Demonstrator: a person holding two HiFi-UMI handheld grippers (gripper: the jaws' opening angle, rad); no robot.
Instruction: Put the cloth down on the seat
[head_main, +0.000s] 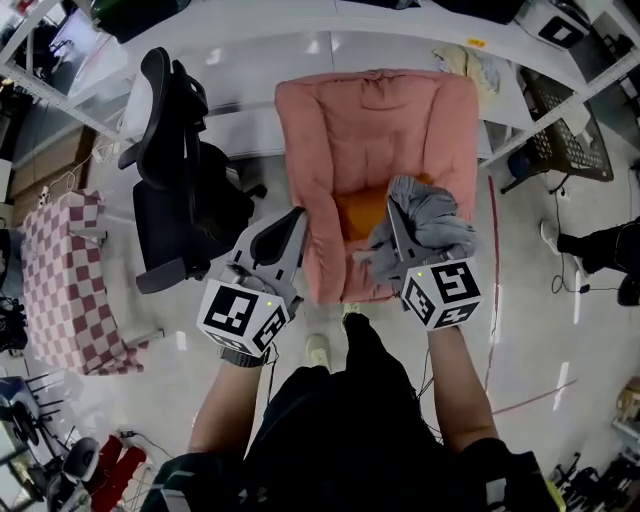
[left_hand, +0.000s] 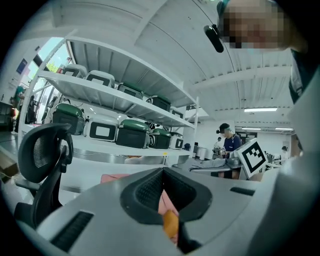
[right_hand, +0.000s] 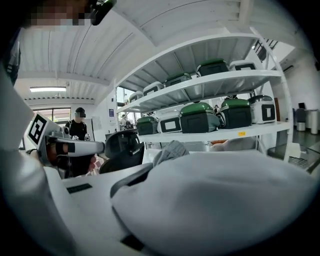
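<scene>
A pink padded seat (head_main: 370, 130) stands in front of me with an orange cushion (head_main: 360, 212) on its sitting surface. My right gripper (head_main: 393, 200) is shut on a crumpled grey cloth (head_main: 430, 225), which hangs over the seat's front right part. In the right gripper view the cloth (right_hand: 215, 200) covers the jaws and hides their tips. My left gripper (head_main: 297, 218) is shut and empty, hovering at the seat's front left corner. Past its jaws, the left gripper view shows the pink seat (left_hand: 115, 177) and the orange cushion (left_hand: 170, 223).
A black office chair (head_main: 170, 170) stands left of the seat. A pink-and-white checkered stool (head_main: 70, 280) sits further left. White shelving (head_main: 560, 100) runs behind, holding several green-and-white cases (left_hand: 130, 132). A person (left_hand: 227, 142) stands in the background.
</scene>
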